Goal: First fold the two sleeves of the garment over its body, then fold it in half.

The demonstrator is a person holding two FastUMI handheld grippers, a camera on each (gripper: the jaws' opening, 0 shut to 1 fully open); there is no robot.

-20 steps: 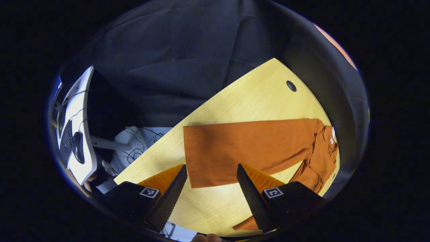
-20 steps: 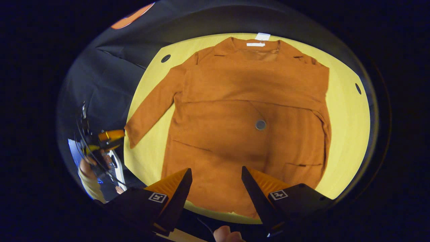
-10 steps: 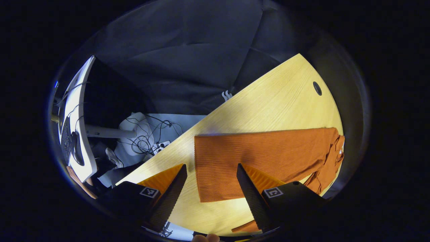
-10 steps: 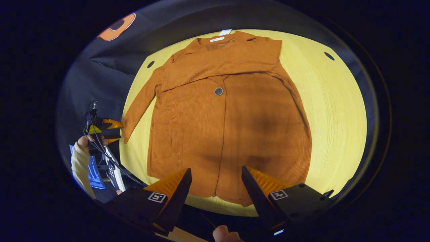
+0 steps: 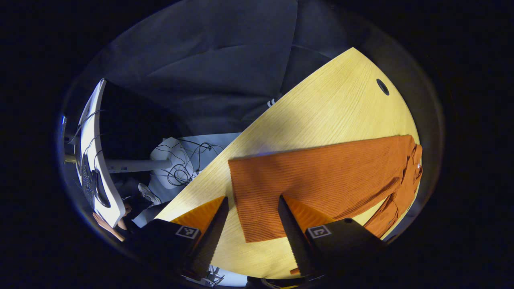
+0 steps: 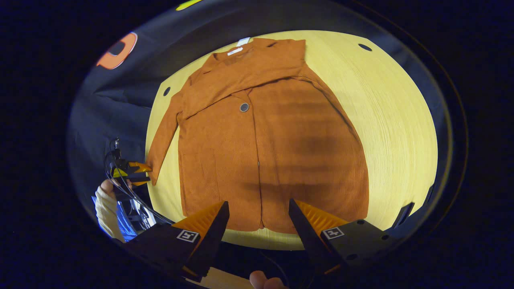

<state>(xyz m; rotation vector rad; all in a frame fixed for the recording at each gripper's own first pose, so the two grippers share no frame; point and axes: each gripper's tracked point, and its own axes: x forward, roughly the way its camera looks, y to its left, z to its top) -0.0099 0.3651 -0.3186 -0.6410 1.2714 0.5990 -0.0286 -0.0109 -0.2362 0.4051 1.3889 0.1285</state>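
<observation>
The garment (image 6: 273,148), a rust-orange knitted cardigan with one dark button (image 6: 244,107), lies flat and face up on the yellow wooden table (image 6: 397,120), collar at the far edge and hem toward the near edge in the right gripper view. One sleeve is already folded across the chest, forming a diagonal band below the collar. The other sleeve (image 5: 313,180) lies extended to the side on the table, apart from the body, its cuff end (image 5: 241,204) nearest the table edge. The step in hand is judged to be the second sleeve fold. The left gripper (image 5: 251,222) is released, jaws spread, empty, and positioned directly at the cuff end, with the cuff framed between its two fingers; whether a finger touches the fabric cannot be told. In the right gripper view the same gripper (image 6: 134,172) appears just beside the cuff, held by a hand in a pale sleeve (image 6: 106,208). The right gripper (image 6: 259,224) is likewise released and empty, hovering above the hem near the front opening. The next move calls for lowering the left gripper onto the cuff, clamping both fingers on the fabric edge, then lifting and carrying the sleeve inward over the body. The half fold remains to be done.
</observation>
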